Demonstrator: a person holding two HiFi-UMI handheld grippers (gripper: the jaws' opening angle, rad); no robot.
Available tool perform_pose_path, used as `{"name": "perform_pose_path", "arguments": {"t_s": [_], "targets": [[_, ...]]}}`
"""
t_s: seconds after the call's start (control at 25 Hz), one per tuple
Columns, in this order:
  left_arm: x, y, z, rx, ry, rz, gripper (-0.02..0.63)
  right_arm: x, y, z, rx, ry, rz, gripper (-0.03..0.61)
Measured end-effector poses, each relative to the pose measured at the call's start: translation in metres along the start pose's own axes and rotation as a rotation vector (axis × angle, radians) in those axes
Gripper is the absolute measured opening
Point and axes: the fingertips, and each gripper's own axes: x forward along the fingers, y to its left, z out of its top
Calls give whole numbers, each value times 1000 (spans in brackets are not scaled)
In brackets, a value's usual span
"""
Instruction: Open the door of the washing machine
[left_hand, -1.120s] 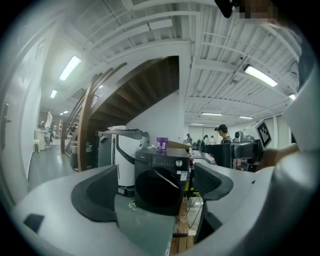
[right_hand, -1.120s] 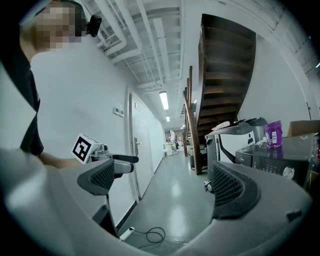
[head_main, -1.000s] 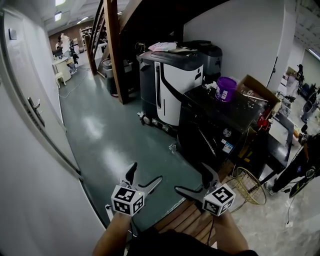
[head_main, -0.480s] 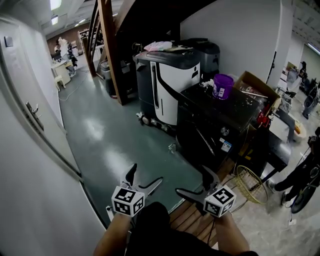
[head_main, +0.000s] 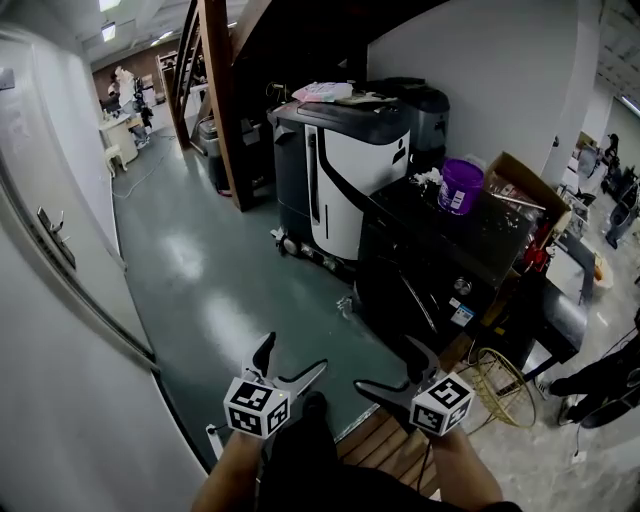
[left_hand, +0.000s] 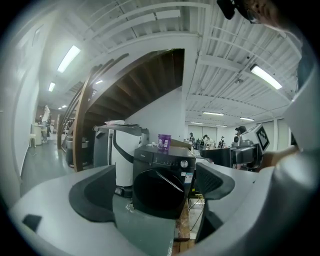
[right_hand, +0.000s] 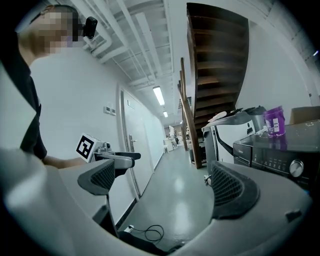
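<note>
Washing machine (head_main: 425, 265) stands ahead of my left tongs (head_main: 293, 353) and right tongs (head_main: 385, 365), well apart from both, its round door (left_hand: 156, 192) shut (nothing begun, I judge; approach and pull remain). Both tongs gape wide, empty. Its front sticker (head_main: 461, 316) is too small to read.

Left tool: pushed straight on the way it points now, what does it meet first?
Most likely the washing machine. Its round door sits centred between the open jaws of the left tool, and nothing else shows in that line. How far off it stands is hard to judge.
</note>
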Motion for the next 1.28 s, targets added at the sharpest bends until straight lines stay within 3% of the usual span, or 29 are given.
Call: {"name": "perform_pose_path", "arguments": {"t_s": [0.2,0.36,0.52,0.76,0.92,1.08,1.28], "targets": [[40,37,2,0,5,-14,497,46,-29,5,36,-18,17,585],[76,70,8,-22,2,-37,497,81,-63,5,-22,21,-29,584],[116,102,19,-45,3,-72,497,116,-96,11,-18,74,-61,584],[177,155,44,-71,47,-107,495,179,-145,53,-2,95,-80,584],[208,181,73,-40,76,-142,495,214,-166,83,-3,113,-94,584],[237,196,98,-4,100,-180,494,226,-182,105,-5,114,-116,583],[267,188,104,-45,131,-231,491,206,-215,107,55,105,-198,583]]}}
